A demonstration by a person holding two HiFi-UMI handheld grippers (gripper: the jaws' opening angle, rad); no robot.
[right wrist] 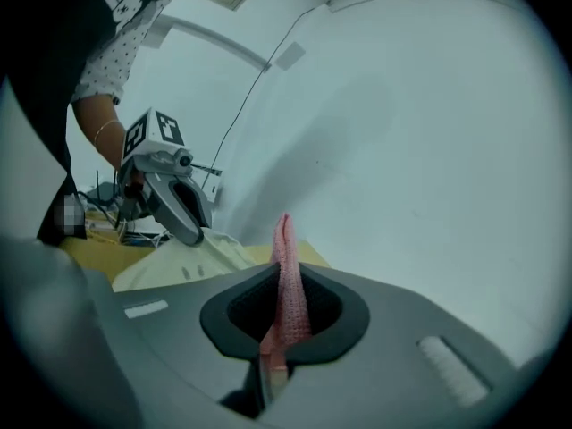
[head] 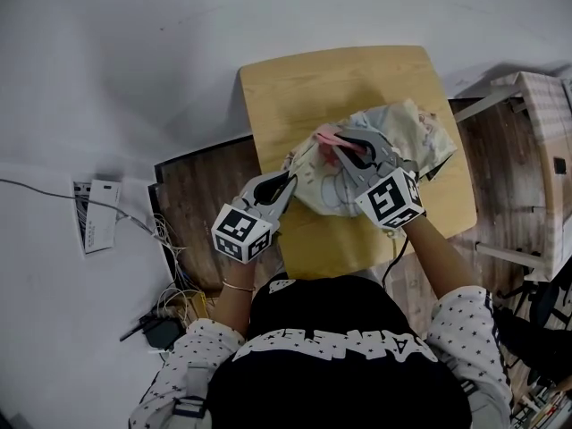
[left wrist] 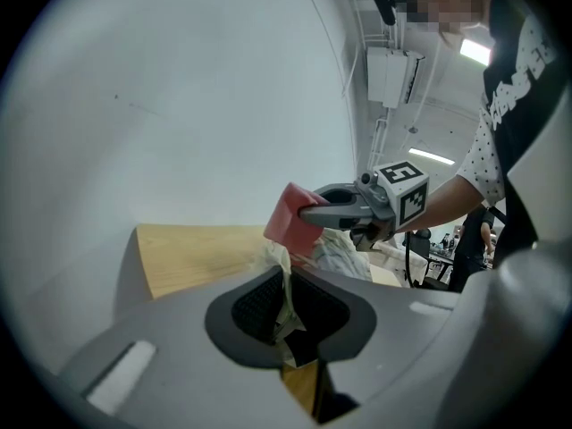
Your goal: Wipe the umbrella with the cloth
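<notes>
Grey floor (head: 107,79) everywhere, with a dark wood panel (head: 201,204) laid on it and a small wooden table (head: 304,83) on top of that, so not a lot of room to work with. The umbrella (head: 420,132) is a crumpled cream patterned bundle on the table's right half, and its long axis runs roughly from the near-left to the far-right corner. The left gripper (head: 288,180) has its jaws squeezed together on the near-left edge of the fabric, basically pinning that end. The right gripper (head: 349,146) is clamped on the pink cloth (head: 327,138) and sits over the middle of the bundle, so the umbrella lies right under it and stretches off to its right. That makes the right hand the closer one to the bare fabric, and I'd guess the next swipe goes along that long axis, away from the pinned end. Nothing on the table seems to block that, though the loose folds could bunch up. Off to the sides there's a wooden shelf (head: 545,123) on the right, a sheet of paper (head: 96,214) on the floor at left, and a tangle of cables (head: 170,307) near the person's feet.
</notes>
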